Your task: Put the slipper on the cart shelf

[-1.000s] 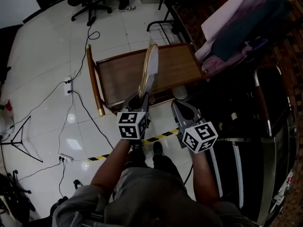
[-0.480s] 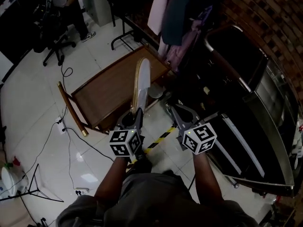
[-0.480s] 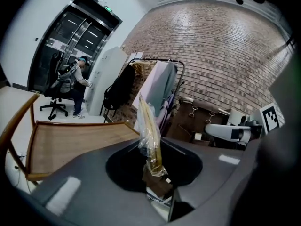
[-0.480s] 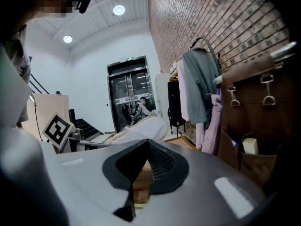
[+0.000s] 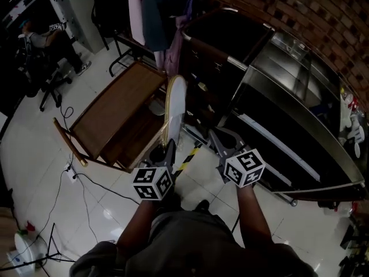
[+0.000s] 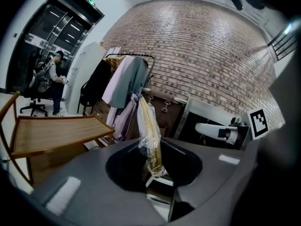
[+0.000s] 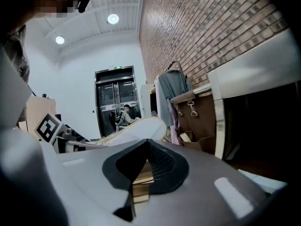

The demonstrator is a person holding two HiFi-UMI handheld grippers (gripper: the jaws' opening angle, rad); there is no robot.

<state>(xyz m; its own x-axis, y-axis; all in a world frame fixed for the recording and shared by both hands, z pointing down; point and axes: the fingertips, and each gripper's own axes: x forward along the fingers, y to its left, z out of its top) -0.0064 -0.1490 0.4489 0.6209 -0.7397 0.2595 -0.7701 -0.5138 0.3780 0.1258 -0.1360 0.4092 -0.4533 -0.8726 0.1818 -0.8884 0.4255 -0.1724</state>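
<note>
1. Both hand-held grippers have swung round with me since the earlier frames. The wooden cart [image 5: 112,111] now sits to the left of the slipper rather than behind it, and a dark cabinet [image 5: 277,114] fills the right side.
2. My left hand-held gripper [image 5: 167,149] is clenched on the slipper [image 5: 174,103], pinching one end through its clear wrapper [image 6: 149,140]. The rest stands out ahead of the jaws, edge-on.
3. That grip, I judge, leaves the far end free to reach a shelf first, with my jaws clear of the wood.
4. The slipper hangs in the air by the cart's near corner. It is on no shelf yet.
5. My right hand-held gripper [image 5: 219,137] has its jaws together with nothing between them. I carry it alongside, probably as a spare that keeps out of the slipper's way.
</note>
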